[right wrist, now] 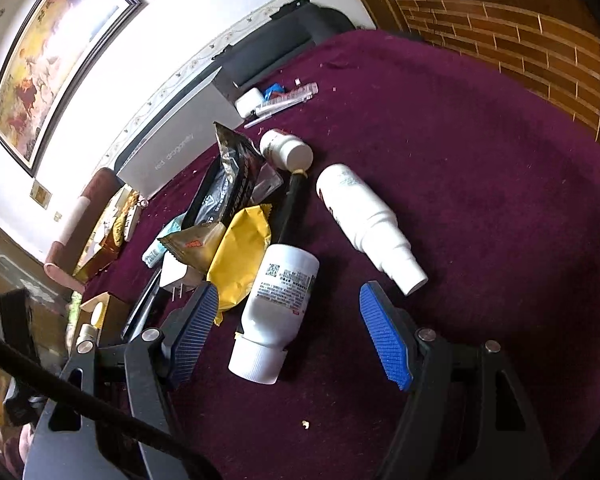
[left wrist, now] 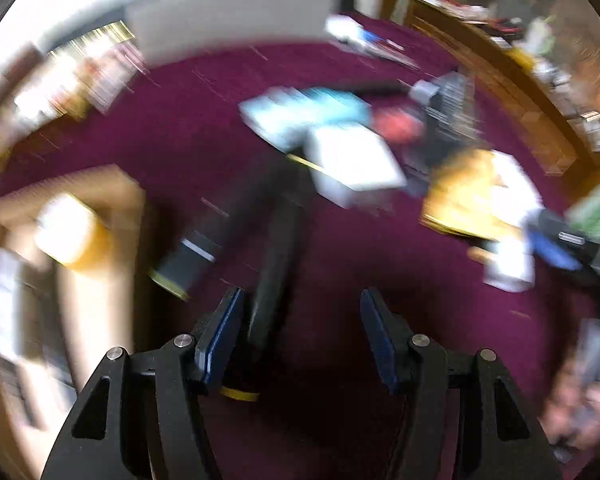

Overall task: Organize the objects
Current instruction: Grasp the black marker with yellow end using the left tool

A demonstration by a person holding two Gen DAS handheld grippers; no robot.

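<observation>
On a purple cloth, my right gripper (right wrist: 288,300) is open around a lying white labelled bottle (right wrist: 278,300), its cap toward me. A white spray bottle (right wrist: 366,220) lies to its right and a small white bottle (right wrist: 286,148) lies farther back. A yellow packet (right wrist: 238,260), a black snack bag (right wrist: 228,188) and a black tube (right wrist: 292,208) lie to the left. The left wrist view is blurred: my left gripper (left wrist: 302,300) is open and empty above the cloth, near a long black object (left wrist: 276,248), a white box (left wrist: 352,164) and a yellow packet (left wrist: 460,196).
A cardboard box (left wrist: 80,216) holding bottles stands at the left in the left wrist view; it also shows in the right wrist view (right wrist: 100,308). A grey box (right wrist: 172,152), small items (right wrist: 276,98) and a wooden cabinet (right wrist: 500,36) sit behind.
</observation>
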